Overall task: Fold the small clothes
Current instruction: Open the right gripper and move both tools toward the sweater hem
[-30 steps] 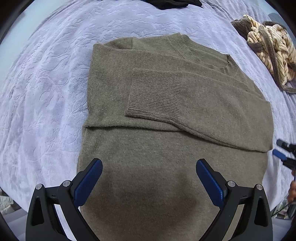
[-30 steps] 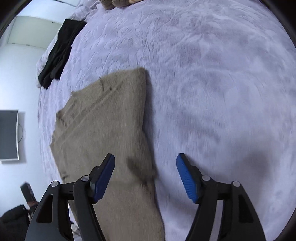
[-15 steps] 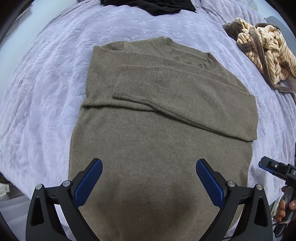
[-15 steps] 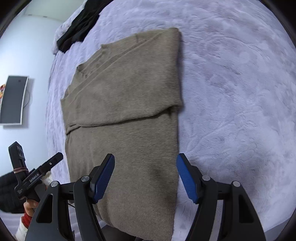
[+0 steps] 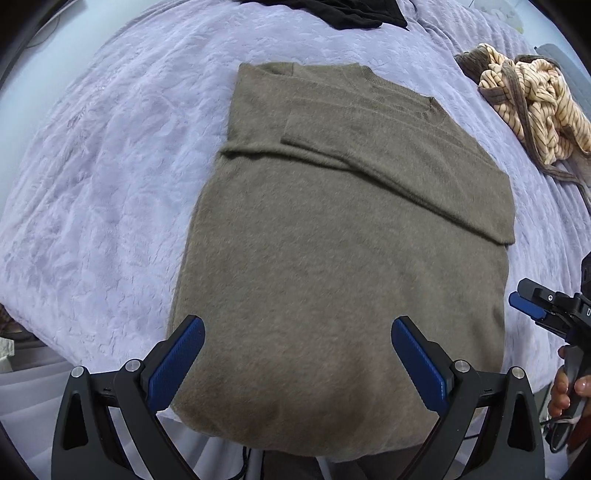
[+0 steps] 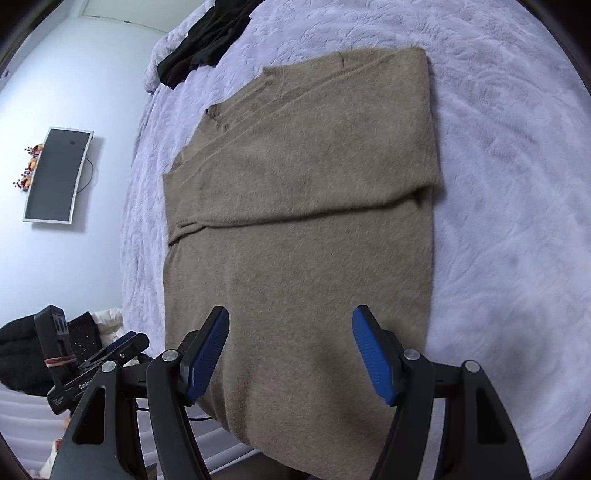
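- Left gripper hangs over the hem end of the sweater, jaws spread wide, pinching nothing.
- Right gripper hangs over the same hem end near the sweater's right edge, jaws also spread and empty.
- Sweater lies flat on the bed, both sleeves folded across its chest, hem drooping over the bed's near edge.
- Beyond the sweater's collar lies a black garment; right of the collar sits a striped bundle.
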{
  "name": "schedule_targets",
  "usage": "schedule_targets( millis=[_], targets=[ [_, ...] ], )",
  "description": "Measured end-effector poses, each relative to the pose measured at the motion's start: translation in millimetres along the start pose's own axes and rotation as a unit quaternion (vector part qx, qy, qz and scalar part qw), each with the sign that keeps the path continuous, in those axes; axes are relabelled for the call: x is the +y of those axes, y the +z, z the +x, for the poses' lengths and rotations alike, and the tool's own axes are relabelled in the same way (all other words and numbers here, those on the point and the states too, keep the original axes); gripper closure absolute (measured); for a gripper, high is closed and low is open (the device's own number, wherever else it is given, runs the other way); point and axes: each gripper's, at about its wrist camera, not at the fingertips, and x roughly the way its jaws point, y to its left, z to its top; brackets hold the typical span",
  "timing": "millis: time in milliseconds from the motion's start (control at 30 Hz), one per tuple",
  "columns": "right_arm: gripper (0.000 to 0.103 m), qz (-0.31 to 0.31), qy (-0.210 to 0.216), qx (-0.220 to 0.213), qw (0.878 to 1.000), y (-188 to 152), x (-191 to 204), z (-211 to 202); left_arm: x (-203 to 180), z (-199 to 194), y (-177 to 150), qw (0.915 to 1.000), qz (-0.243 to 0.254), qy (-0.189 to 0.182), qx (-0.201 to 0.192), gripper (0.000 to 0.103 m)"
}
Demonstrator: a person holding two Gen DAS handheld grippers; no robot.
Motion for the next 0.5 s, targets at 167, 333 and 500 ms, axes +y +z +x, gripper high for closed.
schedule_targets(
  millis=[167, 333, 500],
  targets=[
    [0.03, 0.023, 0.012, 0.011, 1.0, -48, 0, 9, 41, 4, -37, 0.9995, -0.006, -0.03, 0.005, 0.002],
    [0.03, 0.034, 0.027, 0.016, 0.999, -96, -4, 9, 83, 8, -79, 0.9983, -0.005, -0.055, 0.016, 0.002],
    [0.03, 0.023, 0.023, 0.04, 0.999, -143, -14, 4, 104, 23, -112, 0.9974, 0.01, -0.065, 0.031, 0.002]
  ],
)
